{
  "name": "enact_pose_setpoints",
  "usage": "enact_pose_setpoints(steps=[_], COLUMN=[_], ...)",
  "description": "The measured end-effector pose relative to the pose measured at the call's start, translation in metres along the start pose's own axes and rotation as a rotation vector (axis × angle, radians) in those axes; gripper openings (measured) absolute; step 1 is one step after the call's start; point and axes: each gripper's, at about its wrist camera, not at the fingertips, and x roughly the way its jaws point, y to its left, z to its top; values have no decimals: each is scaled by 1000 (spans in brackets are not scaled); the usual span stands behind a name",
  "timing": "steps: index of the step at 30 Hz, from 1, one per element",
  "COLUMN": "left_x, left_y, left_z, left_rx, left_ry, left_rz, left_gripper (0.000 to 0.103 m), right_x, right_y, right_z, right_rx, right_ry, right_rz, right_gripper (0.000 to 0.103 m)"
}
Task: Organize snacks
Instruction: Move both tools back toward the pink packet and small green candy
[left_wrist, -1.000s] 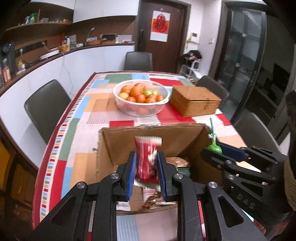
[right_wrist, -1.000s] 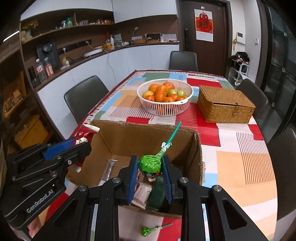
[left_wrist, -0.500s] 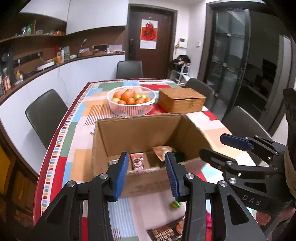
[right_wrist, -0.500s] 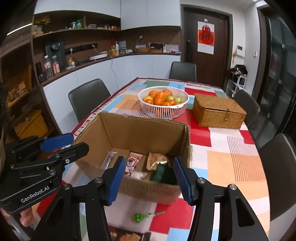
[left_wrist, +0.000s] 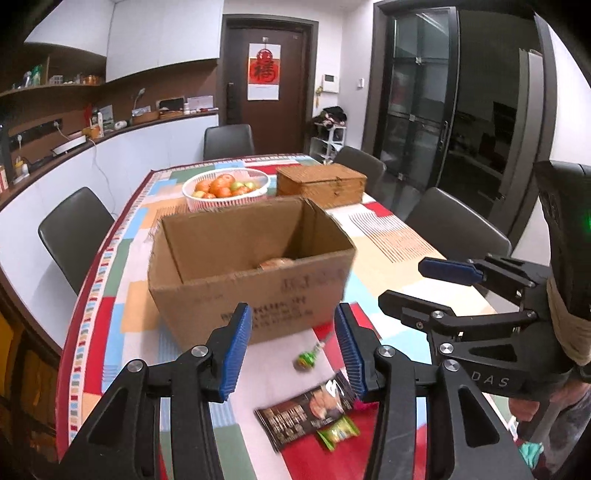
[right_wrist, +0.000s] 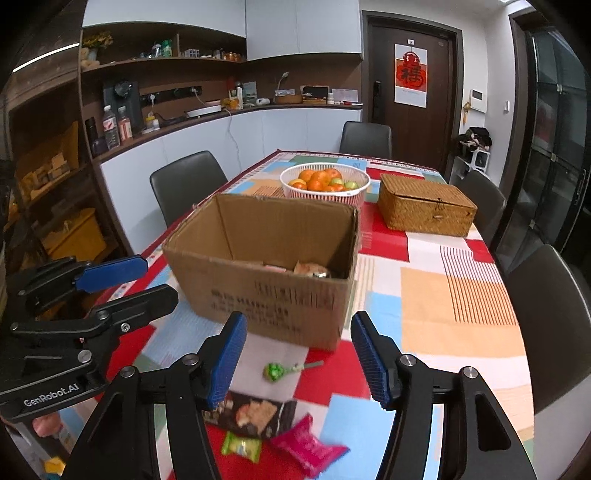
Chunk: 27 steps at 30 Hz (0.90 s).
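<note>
An open cardboard box (left_wrist: 251, 266) (right_wrist: 266, 269) stands on the patchwork tablecloth, with snack packets (right_wrist: 310, 268) just showing inside. In front of it lie a green lollipop (left_wrist: 306, 358) (right_wrist: 275, 371), a dark brown packet (left_wrist: 306, 410) (right_wrist: 255, 410), a small green candy (left_wrist: 338, 432) (right_wrist: 242, 446) and a pink packet (right_wrist: 308, 445). My left gripper (left_wrist: 291, 325) (right_wrist: 159, 278) hovers over these loose snacks, its jaws opening with nothing between them. My right gripper (right_wrist: 299, 321) (left_wrist: 404, 282) is beside it, its jaws also opening and empty.
Behind the box are a white basket of fruit (left_wrist: 225, 188) (right_wrist: 325, 181) and a lidded wicker box (left_wrist: 321, 181) (right_wrist: 424, 210). Dark chairs (left_wrist: 70, 229) (right_wrist: 546, 295) line both long sides of the table. A hand (left_wrist: 532, 406) holds the right gripper's handle.
Both grippers let go of their snacks over the box, a red-and-white packet from the left and a green lollipop from the right, opened, and drew back toward the near table edge.
</note>
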Motion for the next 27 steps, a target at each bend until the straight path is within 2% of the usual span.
enact_pose_setpoints(steps=[11,22,27], left_x=[3,37,51], left_y=[-23,-31,-36], left_z=[-42,-89,-100], left_rx=[18,-27,-25], left_ry=[103,284,337], left_rz=[-59,-95,-96], left_gripper=[46,46,46], right_x=[-13,13,28], right_y=[3,0,-1], right_z=[-44,-89,-104], right_rx=[-83,-162,-205], right_ry=[78,231,278], right_rz=[-16,-11,12], right_gripper=[60,60,60])
